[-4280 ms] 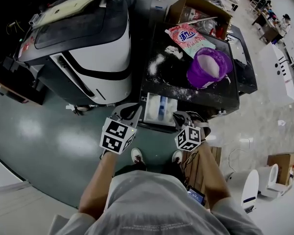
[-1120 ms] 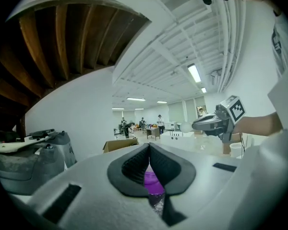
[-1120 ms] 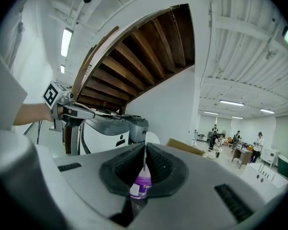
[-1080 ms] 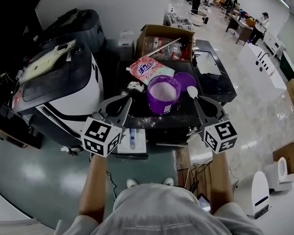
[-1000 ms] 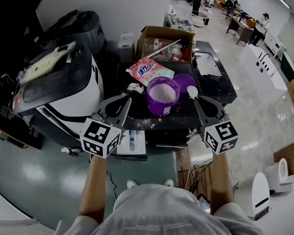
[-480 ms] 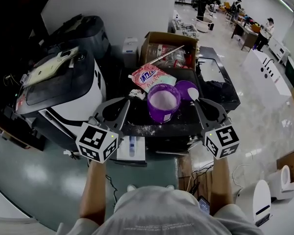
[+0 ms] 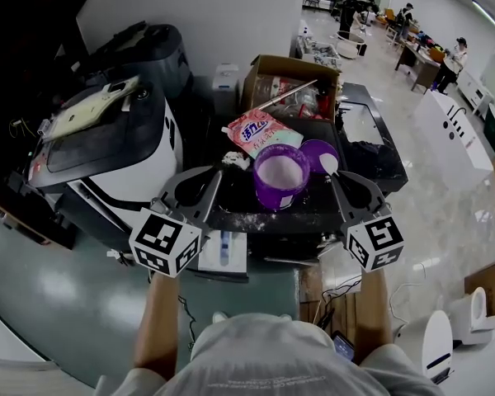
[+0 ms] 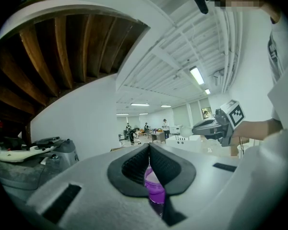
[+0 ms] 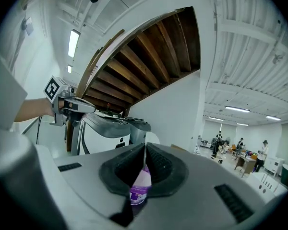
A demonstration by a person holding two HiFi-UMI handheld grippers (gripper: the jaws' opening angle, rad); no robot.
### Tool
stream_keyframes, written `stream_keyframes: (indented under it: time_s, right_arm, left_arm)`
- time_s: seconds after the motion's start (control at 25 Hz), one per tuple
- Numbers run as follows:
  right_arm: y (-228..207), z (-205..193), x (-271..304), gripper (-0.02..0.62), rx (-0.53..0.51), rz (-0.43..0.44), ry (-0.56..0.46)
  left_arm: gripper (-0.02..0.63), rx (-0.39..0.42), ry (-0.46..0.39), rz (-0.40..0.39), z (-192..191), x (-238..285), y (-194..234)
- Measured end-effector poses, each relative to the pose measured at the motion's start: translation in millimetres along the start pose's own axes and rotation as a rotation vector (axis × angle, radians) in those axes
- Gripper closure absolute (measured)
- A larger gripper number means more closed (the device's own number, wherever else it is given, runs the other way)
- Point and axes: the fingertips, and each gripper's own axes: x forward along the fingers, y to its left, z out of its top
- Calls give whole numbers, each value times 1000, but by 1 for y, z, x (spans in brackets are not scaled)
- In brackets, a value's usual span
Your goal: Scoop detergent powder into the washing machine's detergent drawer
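Observation:
A purple tub [image 7: 280, 174] full of white powder stands on the black washing machine top [image 7: 312, 201]. Its purple lid [image 7: 317, 150] lies right behind it, and a pink detergent bag [image 7: 259, 131] lies further back. The detergent drawer [image 7: 223, 250] is pulled out at the front, below the tub. My right gripper [image 7: 333, 178] is shut on a white scoop [image 7: 328, 164], with the bowl just right of the tub. In the right gripper view the scoop's thin handle [image 9: 145, 155] runs between the closed jaws. My left gripper [image 7: 217, 175] hovers left of the tub, shut and empty [image 8: 149, 146].
A white and black machine [image 7: 148, 151] stands to the left of the washer. An open cardboard box [image 7: 293, 77] sits behind the bag. Spilled powder [image 7: 256, 218] dusts the front of the black top. People work at tables far across the room.
Over four seconds both grippers rose from the drawer's level to the tub's sides, and the right now shows a scoop. In the last second they hardly moved; only the view shifted.

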Motion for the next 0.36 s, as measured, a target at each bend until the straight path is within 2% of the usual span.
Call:
stream_keyframes:
  time_s: [0.36]
  right_arm:
    - [14,-3,12,583,-16,18,15]
  left_arm:
    - [597,-11,21,14,-14,-10,15]
